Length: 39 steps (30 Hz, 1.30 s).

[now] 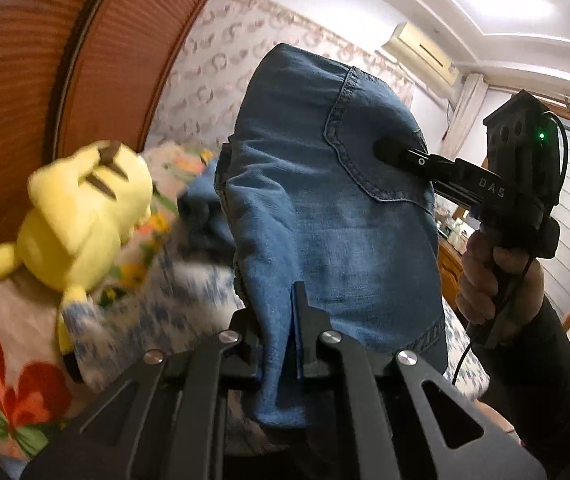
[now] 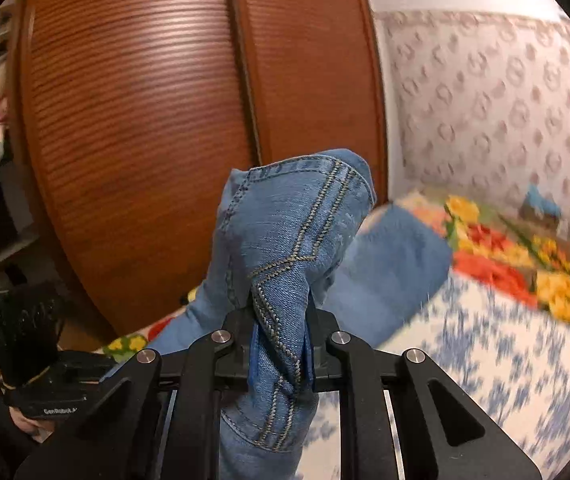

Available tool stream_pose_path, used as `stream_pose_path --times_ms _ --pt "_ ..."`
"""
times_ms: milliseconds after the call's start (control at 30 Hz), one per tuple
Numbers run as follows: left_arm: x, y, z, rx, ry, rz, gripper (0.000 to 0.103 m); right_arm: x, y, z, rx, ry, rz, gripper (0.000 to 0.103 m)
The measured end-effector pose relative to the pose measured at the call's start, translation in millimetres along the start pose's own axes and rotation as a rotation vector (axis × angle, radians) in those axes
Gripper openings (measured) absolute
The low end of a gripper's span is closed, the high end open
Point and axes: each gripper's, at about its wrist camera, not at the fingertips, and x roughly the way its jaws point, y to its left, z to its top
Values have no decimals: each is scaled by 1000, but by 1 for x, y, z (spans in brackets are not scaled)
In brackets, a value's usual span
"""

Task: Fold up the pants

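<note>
— Pants (image 1: 317, 216), one pair, blue denim, lifted off the bed (image 2: 485, 360) and held up between two grippers.

— Both clamped on it?

— Yes. Left gripper (image 1: 295, 344) has its jaws nearly together on a bunched fold at the near edge of the cloth. Right gripper (image 2: 281, 336) is pinched narrow on a stitched seam; in the left wrist view its fingertips (image 1: 393, 152) press into the fabric by a pocket, a hand (image 1: 497, 276) on its handle.

— Which way do the pants run?

— Waist end is up between the grippers; the long axis hangs downward, with one leg trailing toward the floral blanket (image 2: 525, 264) on the far right.

— Anything else to count?

— One yellow plush toy (image 1: 81, 216) lying on the left of the bed, two ribbed wooden wardrobe doors (image 2: 145, 120) behind it, one air conditioner (image 1: 425, 52) high on the far wall.
</note>
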Motion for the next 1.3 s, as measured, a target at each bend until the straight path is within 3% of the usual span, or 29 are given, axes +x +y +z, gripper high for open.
stream_pose_path --times_ms 233,367,500,600,700,733,833,1000,1067,1167,1300 --pt "31 17 66 69 -54 82 6 38 -23 51 -18 -81 40 14" --pt "62 29 103 99 -55 106 6 76 -58 73 19 -105 28 14" --pt "111 35 131 143 -11 123 6 108 -110 74 108 -105 -2 14" --pt "164 41 131 219 84 216 6 142 -148 61 147 -62 -66 17" --pt "194 54 119 210 152 248 6 187 -181 32 157 95 -136 22" --pt "194 55 118 215 144 246 7 198 -191 20 170 153 -147 29" --pt "193 59 121 201 140 232 8 188 -203 11 172 129 -150 41" --pt "194 55 124 214 148 246 9 164 -203 32 122 60 -279 41" --pt "194 53 124 211 148 251 9 156 -204 45 112 0 -258 41" --pt "196 54 122 213 150 266 11 164 -198 57 82 12 -174 36" --pt "198 60 119 208 160 285 16 194 -199 55 67 92 -201 34"
